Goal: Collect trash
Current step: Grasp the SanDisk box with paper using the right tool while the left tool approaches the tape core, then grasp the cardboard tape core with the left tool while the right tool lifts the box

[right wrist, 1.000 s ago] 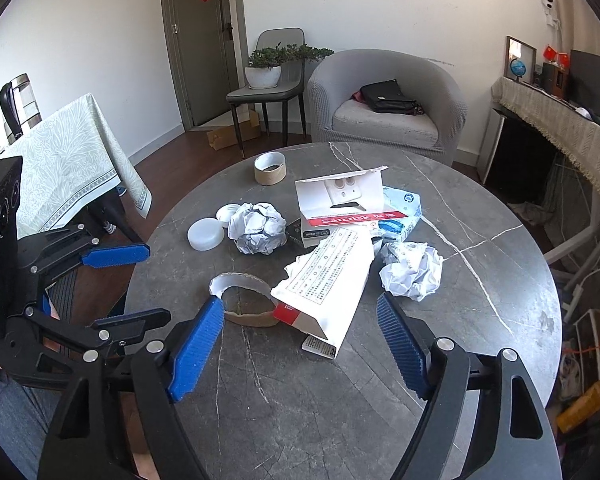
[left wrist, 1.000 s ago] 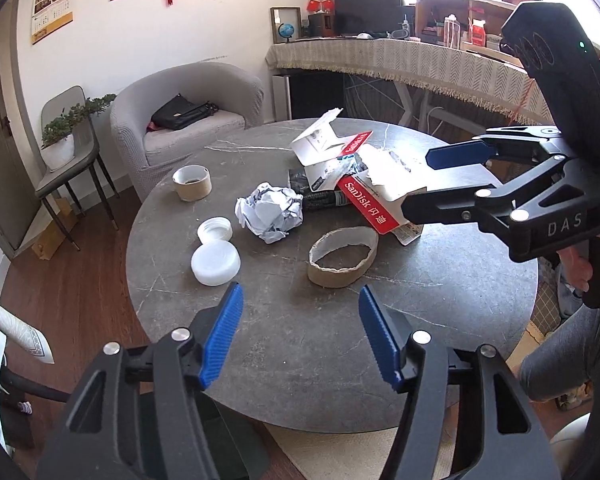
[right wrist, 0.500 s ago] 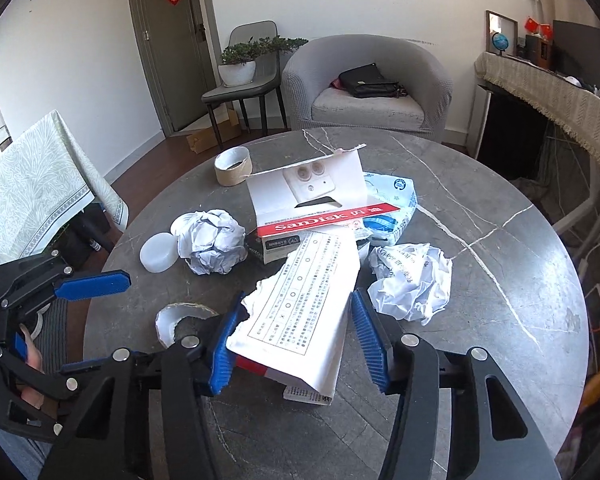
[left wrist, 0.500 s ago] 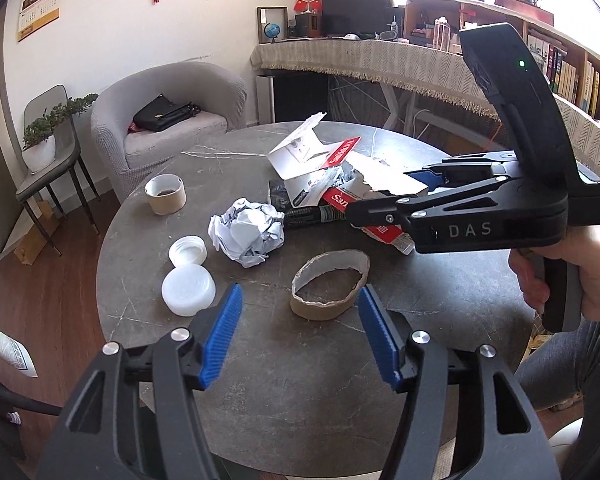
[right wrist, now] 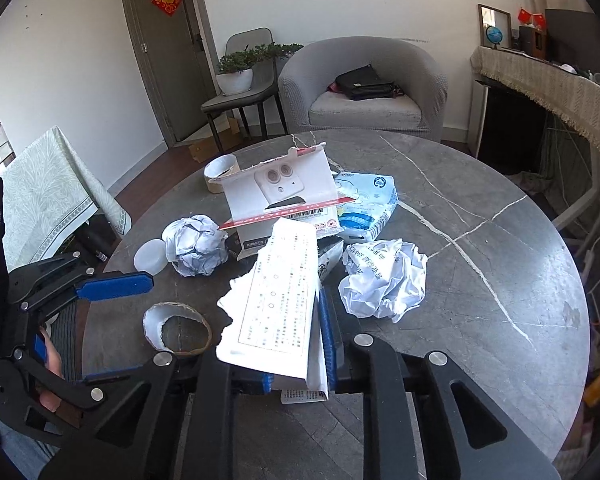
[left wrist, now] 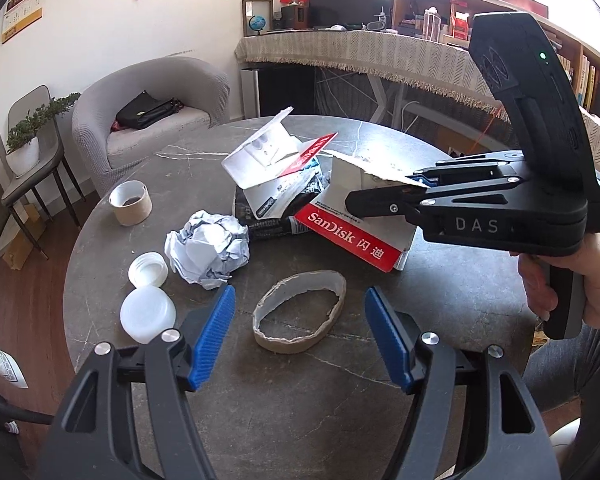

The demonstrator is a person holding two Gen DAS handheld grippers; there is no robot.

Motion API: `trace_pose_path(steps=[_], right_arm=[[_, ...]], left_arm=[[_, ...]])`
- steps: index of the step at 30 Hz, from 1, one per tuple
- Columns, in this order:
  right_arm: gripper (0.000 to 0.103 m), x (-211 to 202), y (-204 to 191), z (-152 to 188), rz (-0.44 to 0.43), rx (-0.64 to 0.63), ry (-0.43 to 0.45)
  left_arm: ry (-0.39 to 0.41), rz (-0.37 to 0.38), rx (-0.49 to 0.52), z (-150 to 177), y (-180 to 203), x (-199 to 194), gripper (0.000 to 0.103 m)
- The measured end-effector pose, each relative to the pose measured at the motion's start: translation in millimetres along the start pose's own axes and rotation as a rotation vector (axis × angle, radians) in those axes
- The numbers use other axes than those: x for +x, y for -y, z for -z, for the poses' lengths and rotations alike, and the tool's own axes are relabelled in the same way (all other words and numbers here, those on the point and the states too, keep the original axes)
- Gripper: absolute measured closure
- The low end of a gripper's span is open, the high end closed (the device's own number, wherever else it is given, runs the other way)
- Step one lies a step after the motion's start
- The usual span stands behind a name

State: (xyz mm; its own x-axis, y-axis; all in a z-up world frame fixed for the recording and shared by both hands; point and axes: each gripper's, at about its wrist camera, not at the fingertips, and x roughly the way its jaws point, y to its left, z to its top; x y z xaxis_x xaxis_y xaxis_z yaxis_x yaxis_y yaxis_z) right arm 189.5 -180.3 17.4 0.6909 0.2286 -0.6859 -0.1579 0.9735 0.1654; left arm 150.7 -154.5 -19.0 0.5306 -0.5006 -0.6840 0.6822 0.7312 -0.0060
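While our right hand-held gripper (right wrist: 296, 344) has just closed onto the torn SanDisk box (right wrist: 278, 300), the left hand-held gripper (left wrist: 300, 340) gapes, opening; every other scrap remains on the counter (left wrist: 440, 308).

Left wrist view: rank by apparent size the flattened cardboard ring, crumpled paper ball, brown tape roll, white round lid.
1. Flattened cardboard ring and crumpled paper ball: look alike, no ranking between them.
2. White round lid.
3. Brown tape roll: close to the lid and farther away, so unsure.
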Motion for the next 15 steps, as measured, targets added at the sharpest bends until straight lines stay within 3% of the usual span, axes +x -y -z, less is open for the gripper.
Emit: trace_pose_path(steps=[4, 10, 15], right_arm=[[0.098, -4, 8, 1, -0.006, 0.014, 0.009], [0.099, -12, 24, 5, -0.032, 0.063, 0.009], [0.099, -14, 26, 10, -0.055, 0.076, -0.003]], left_arm=[[-0.006, 0.008, -0.004, -2, 3, 6, 0.032], [-0.043, -0.002, 0.004, -1, 4, 16, 0.035], [-0.073, 0.005, -0.002, 2, 3, 22, 0.047]])
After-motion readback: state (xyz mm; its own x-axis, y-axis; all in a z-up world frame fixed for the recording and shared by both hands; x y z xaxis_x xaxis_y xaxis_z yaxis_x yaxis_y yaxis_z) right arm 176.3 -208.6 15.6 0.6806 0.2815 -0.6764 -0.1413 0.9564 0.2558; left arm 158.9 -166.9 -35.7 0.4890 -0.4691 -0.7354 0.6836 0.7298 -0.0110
